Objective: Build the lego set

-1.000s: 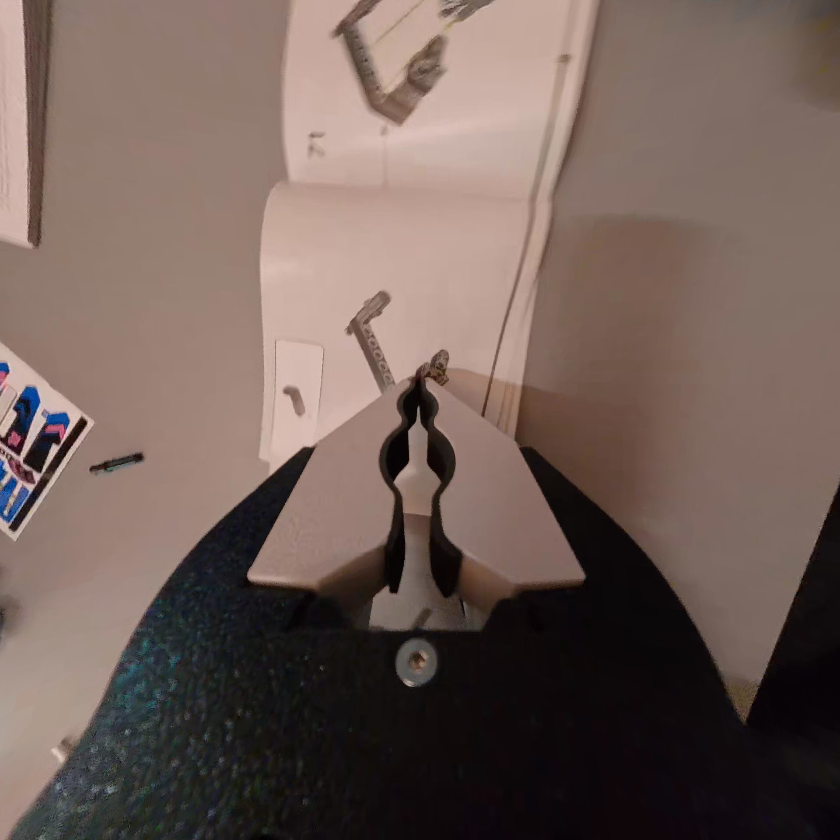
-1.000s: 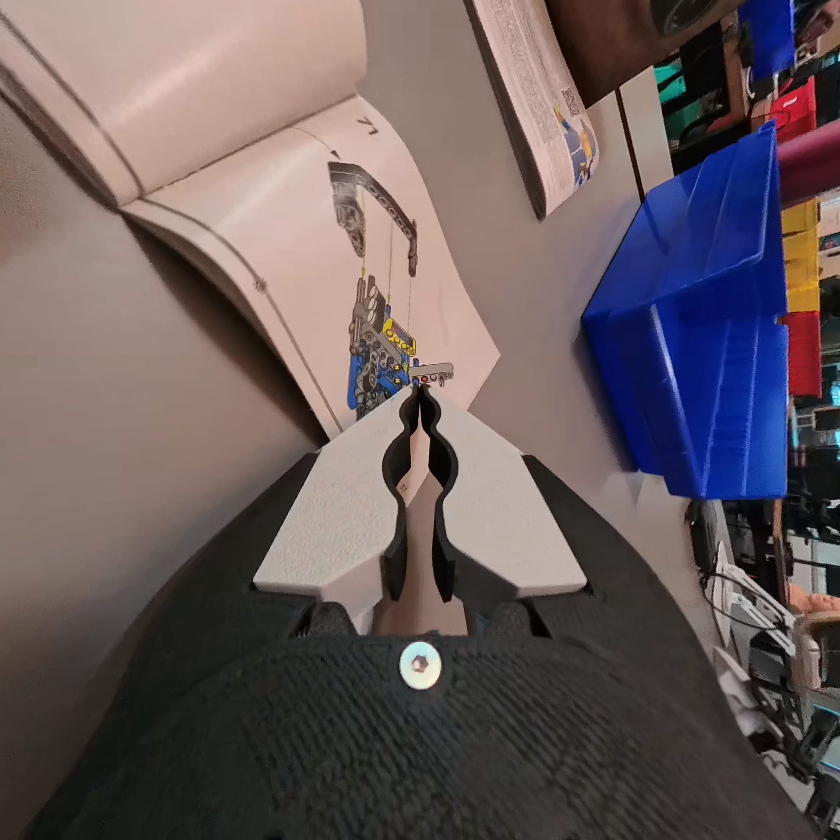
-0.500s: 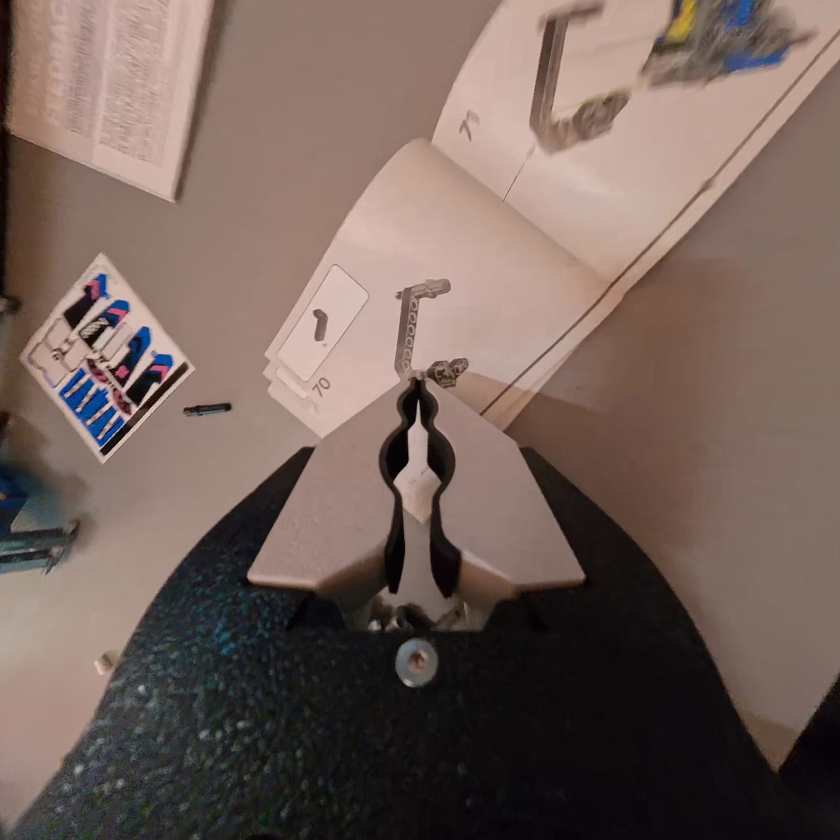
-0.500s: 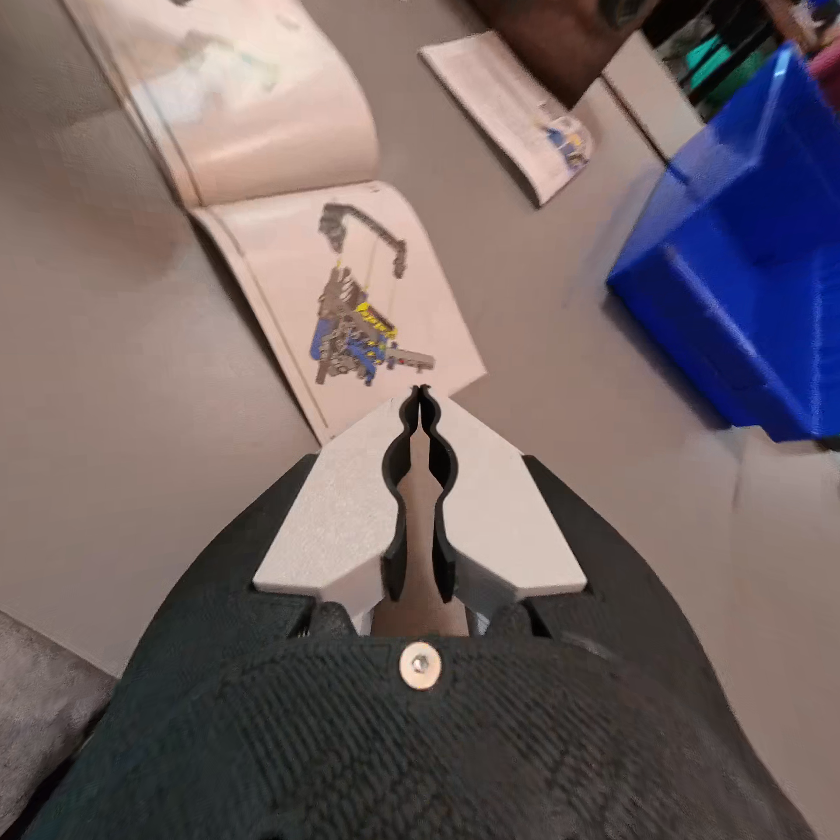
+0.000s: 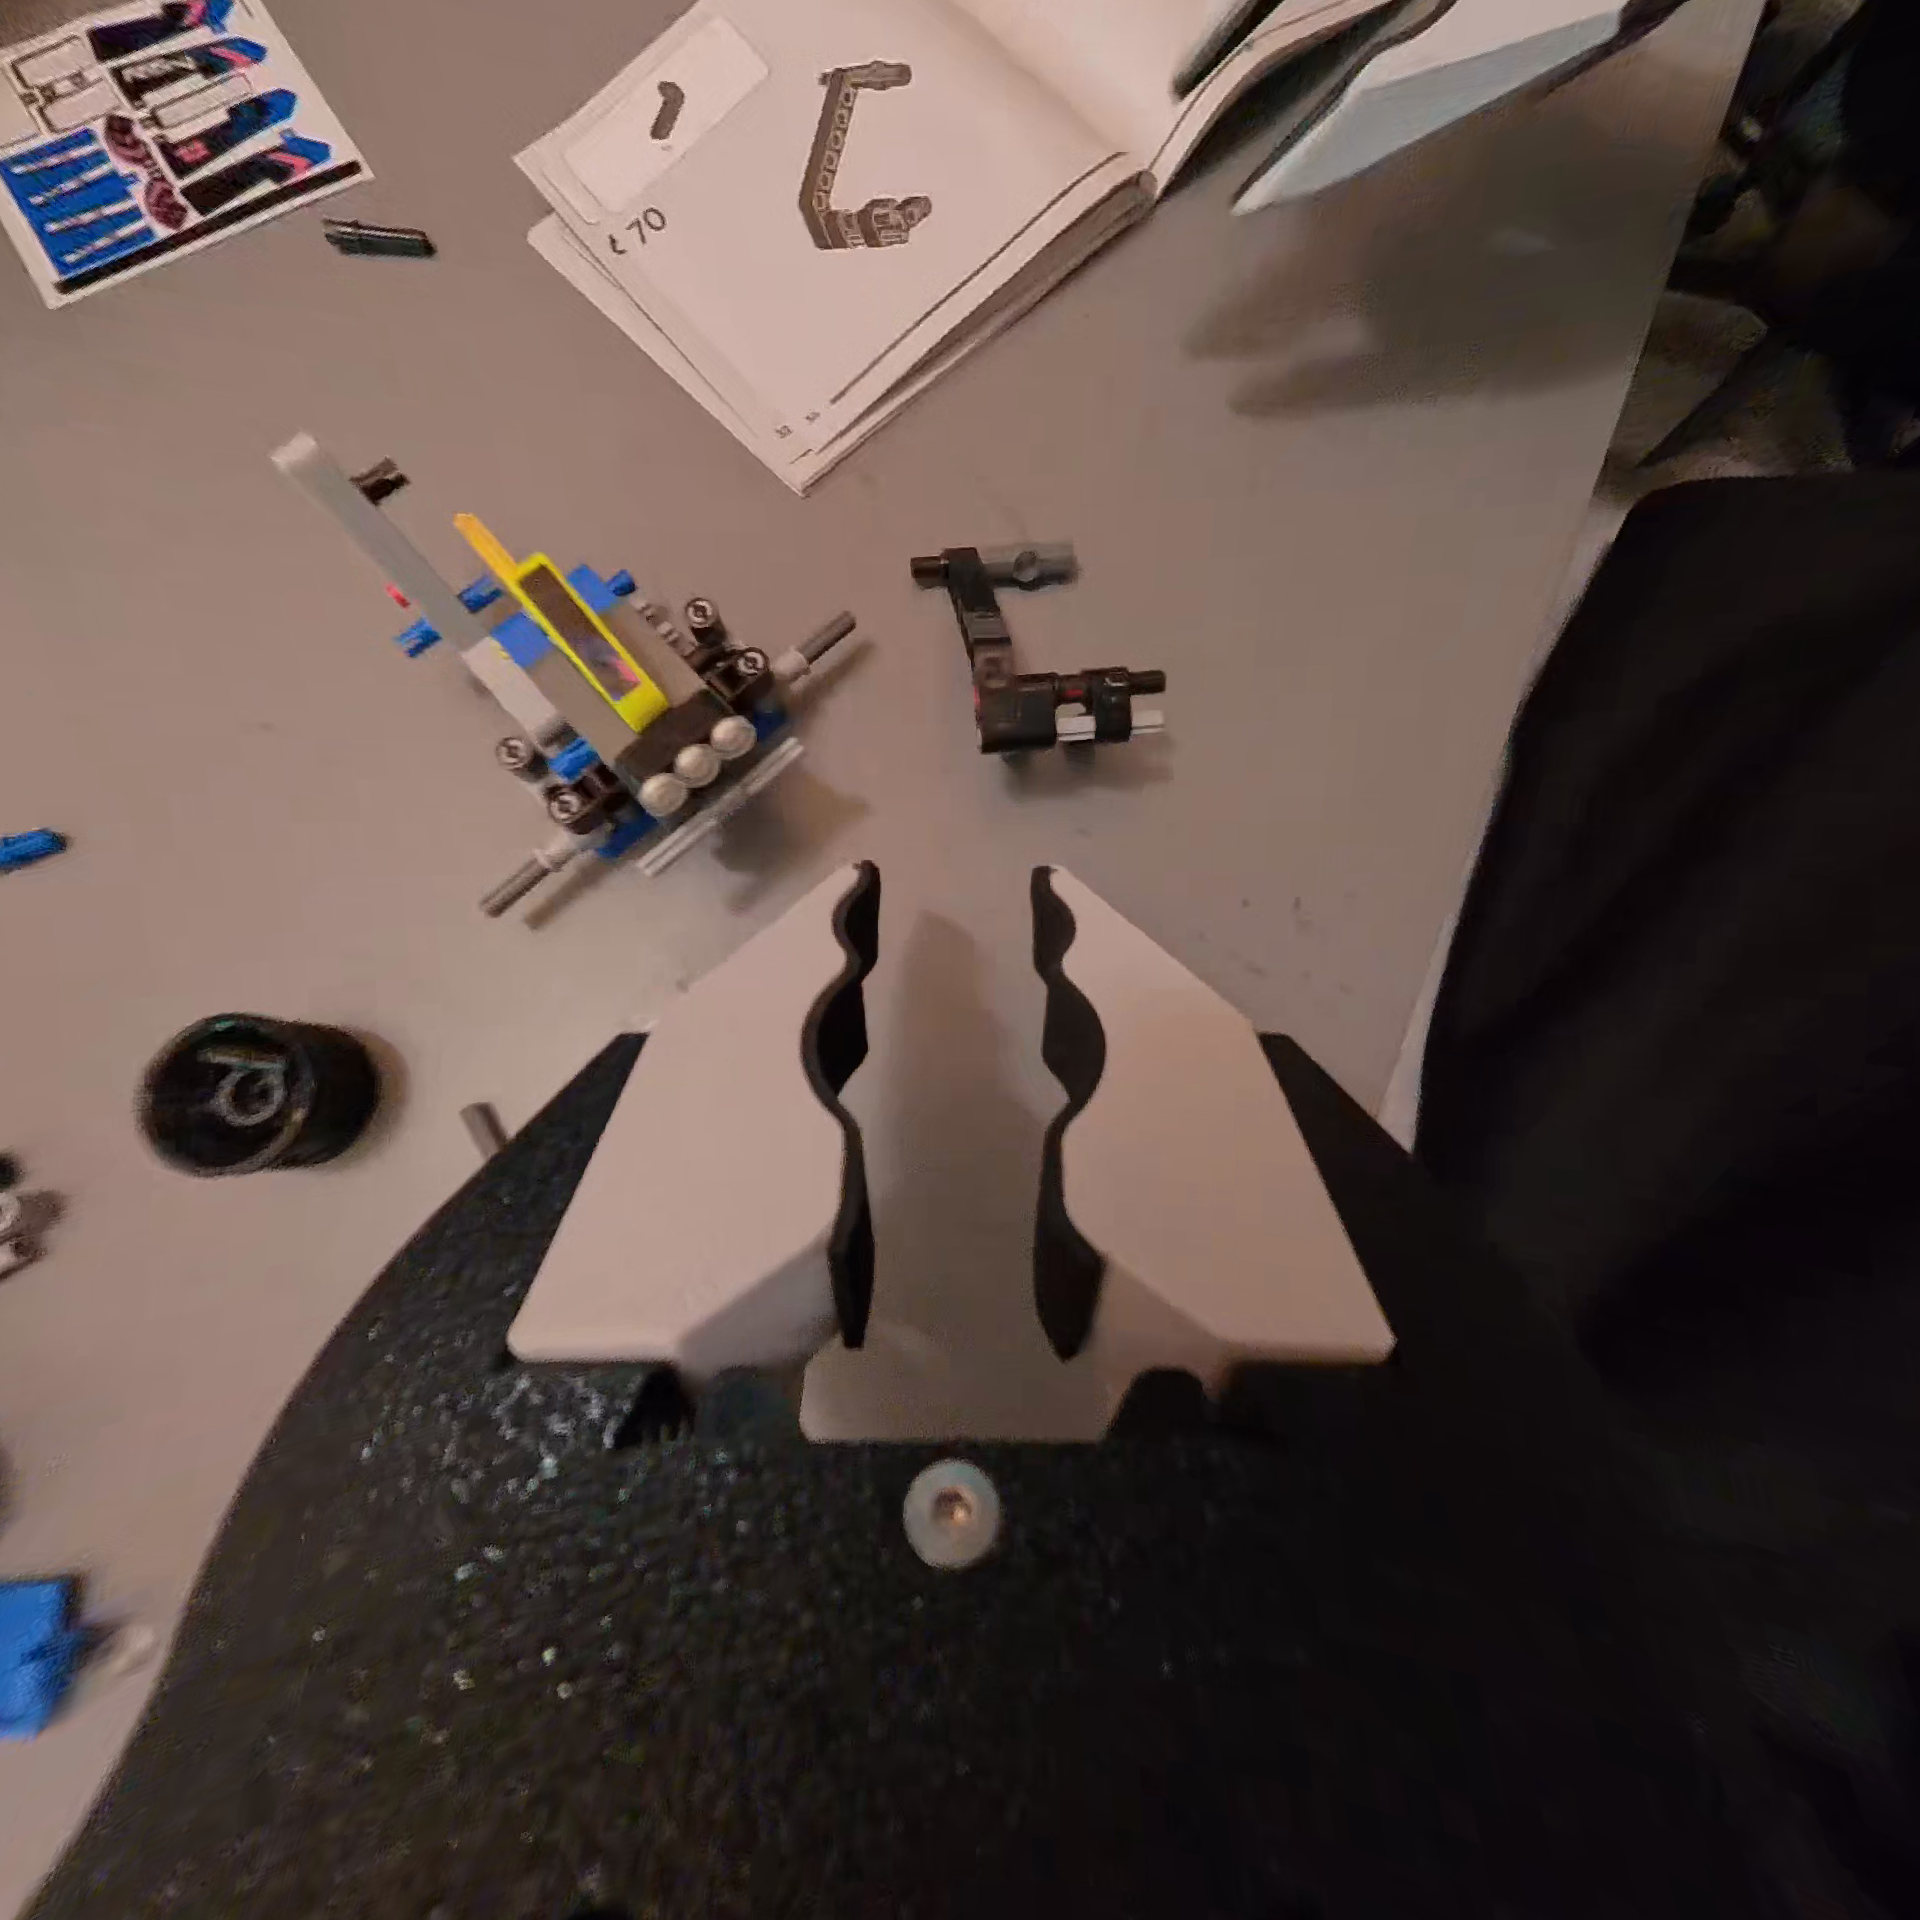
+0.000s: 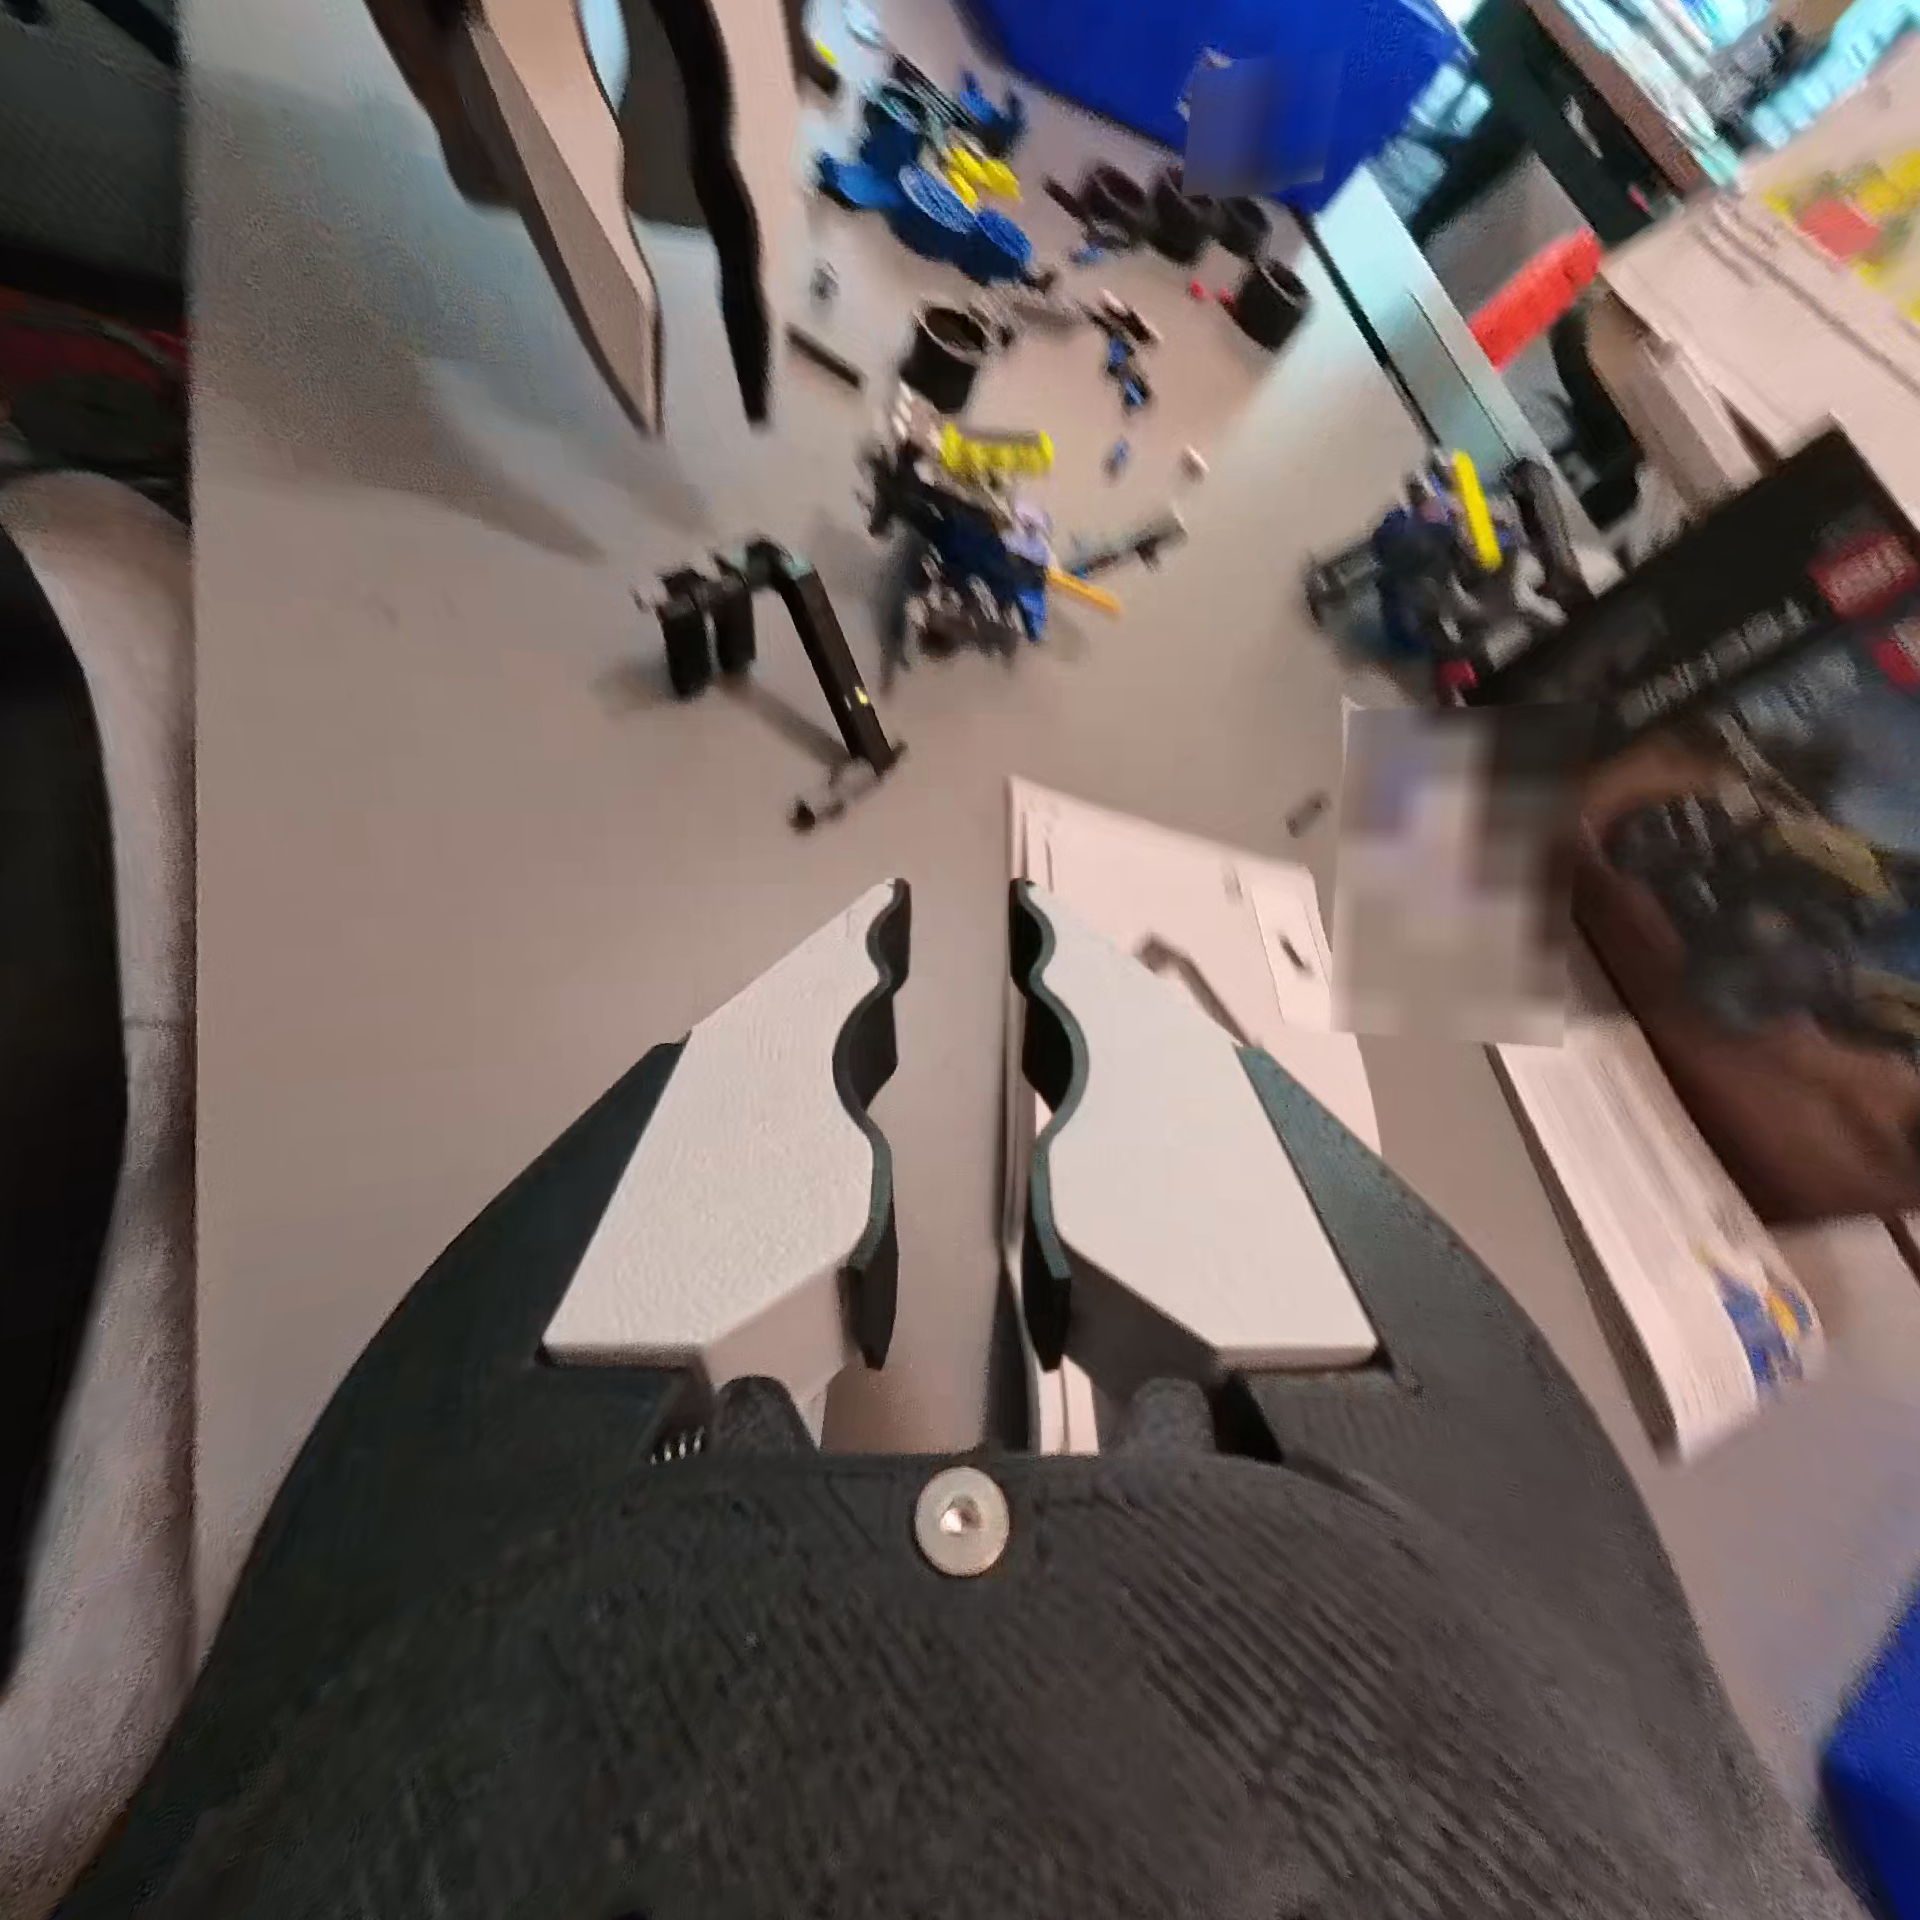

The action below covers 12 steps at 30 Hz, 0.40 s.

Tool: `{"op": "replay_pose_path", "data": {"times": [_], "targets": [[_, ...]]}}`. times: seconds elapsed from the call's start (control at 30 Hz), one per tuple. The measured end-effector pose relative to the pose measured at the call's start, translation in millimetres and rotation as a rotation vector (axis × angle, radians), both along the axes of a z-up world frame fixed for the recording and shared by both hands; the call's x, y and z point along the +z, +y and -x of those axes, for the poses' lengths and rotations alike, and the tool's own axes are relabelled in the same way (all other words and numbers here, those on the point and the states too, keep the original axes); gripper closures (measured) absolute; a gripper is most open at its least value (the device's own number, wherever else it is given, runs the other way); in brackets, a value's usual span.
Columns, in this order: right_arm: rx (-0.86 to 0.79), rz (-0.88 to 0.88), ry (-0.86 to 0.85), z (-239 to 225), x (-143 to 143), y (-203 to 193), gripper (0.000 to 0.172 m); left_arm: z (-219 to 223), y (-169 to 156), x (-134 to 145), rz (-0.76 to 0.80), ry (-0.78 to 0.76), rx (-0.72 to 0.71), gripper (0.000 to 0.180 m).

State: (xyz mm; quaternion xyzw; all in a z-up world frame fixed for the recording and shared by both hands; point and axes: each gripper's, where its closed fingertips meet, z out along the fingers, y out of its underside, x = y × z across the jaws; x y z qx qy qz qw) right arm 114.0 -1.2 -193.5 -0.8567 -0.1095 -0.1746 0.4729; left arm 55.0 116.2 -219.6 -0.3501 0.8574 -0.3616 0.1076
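The left gripper (image 5: 954, 883) hangs over the grey table (image 5: 1299, 644) with its jaws well apart and nothing between them; only bare table shows in the gap. It points down and forward. Nearest to it, at about 1 o'clock from the fingertips, lies a small black L-shaped brick assembly (image 5: 1023, 665) with pins sticking out. At about 11 o'clock stands a partly built brick model (image 5: 613, 696) in blue, black, grey and yellow, with grey axles coming out at both sides and a long grey beam leaning up from it. At 9 o'clock lies a black toy tyre (image 5: 255, 1091). Farther away, at 12 o'clock, an open instruction booklet (image 5: 831, 239) lies flat, showing a drawing of a grey angled part and a page number. At 10 o'clock are a sticker sheet (image 5: 156, 145) in blue, pink and black and a short black pin (image 5: 376, 237).

The right gripper (image 6: 958, 894) is held lower and flatter, also open, a little narrower, and it holds nothing. Its right fingertip is over the corner of the booklet (image 6: 1164, 914). The same black L-shaped assembly (image 6: 774, 644) lies at 11 o'clock, apart from it, and the brick model (image 6: 966, 540) is beyond. The other gripper shows at the top left. A blue bin (image 6: 1195, 62) stands far away; what is inside it cannot be seen. This view is blurred.
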Motion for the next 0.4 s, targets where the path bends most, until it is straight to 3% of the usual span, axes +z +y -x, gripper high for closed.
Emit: {"op": "replay_pose_path", "data": {"times": [0.2,0.4], "targets": [[0.182,0.103,0.007,6,-16,62,0.152,-6,-19,-4,0.006,-0.122,-0.062,0.16],[0.254,0.187,0.034,15,-34,75,0.15,-9,-22,-1,0.069,-0.105,-0.074,0.16]]}}
